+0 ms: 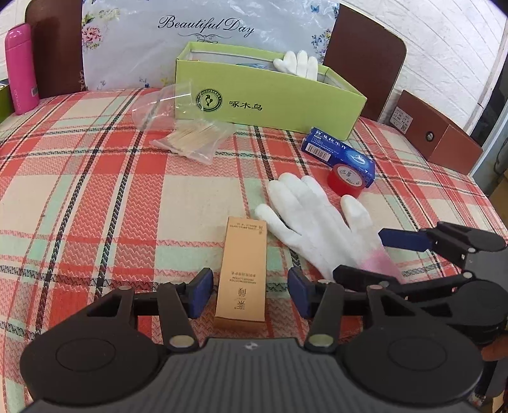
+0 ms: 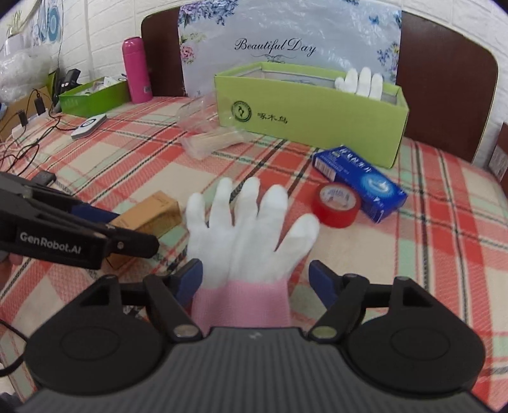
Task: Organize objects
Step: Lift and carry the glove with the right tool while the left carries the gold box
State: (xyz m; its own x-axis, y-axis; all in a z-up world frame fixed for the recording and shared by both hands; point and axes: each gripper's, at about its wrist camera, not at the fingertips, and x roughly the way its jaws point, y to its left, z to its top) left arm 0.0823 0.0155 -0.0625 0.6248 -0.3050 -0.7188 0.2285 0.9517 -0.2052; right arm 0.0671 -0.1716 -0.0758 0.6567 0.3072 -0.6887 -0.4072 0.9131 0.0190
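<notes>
A red, cream and mint plaid cloth (image 1: 95,197) covers the counter, with white brick wall (image 2: 104,25) beyond. A plastic sheet (image 2: 285,41) reads "Beautiful Day"; the green box (image 1: 270,104) far centre reads "啄木鸟". The left gripper (image 1: 250,292), marked "GenRobot.AI", has its jaws wide apart around the tan carton (image 1: 243,273). The right gripper (image 2: 255,281) is spread astride the white glove's (image 2: 250,228) pink cuff, gripping nothing.

Two white gloves (image 2: 250,228) (image 2: 360,81) — one tape roll (image 2: 336,205), three boxes (image 2: 309,111) (image 2: 360,182) (image 2: 152,216).

White glove (image 2: 250,228), pink cuff; green box (image 1: 266,95)
</notes>
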